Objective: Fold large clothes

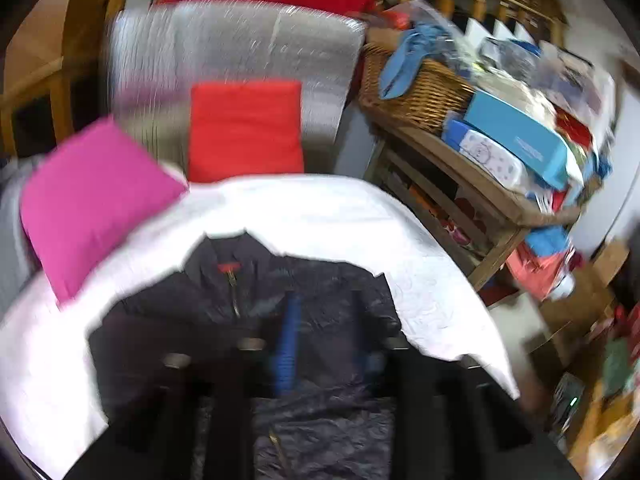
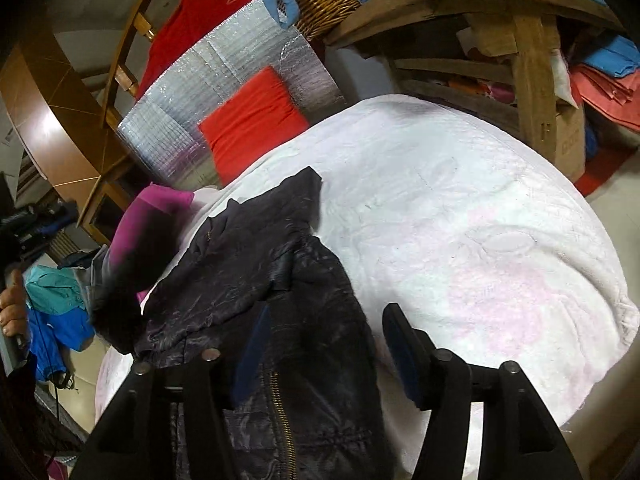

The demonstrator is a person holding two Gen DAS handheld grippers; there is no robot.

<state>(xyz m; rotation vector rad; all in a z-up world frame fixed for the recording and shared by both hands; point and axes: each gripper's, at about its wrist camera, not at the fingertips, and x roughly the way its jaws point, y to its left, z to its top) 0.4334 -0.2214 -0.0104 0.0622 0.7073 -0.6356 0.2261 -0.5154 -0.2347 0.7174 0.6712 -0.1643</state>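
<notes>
A: What is the right wrist view showing that the left one isn't?

B: A person's hand at the far left edge, gripping a tool. The left view is showing a blue cardboard box instead.

A: And the dark crinkled zip-up jacket?

B: It is lying on the white quilted blanket. The right gripper is standing wide, nothing clamped, jacket under its left finger. The left gripper is hovering over the jacket, jaws apart, empty.

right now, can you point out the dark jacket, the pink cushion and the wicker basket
dark jacket [image 2: 256, 280], right wrist view, on its crumpled chest panel
pink cushion [image 1: 92, 200], left wrist view, middle of its face
wicker basket [image 1: 416, 92], left wrist view, on its woven front wall
</notes>
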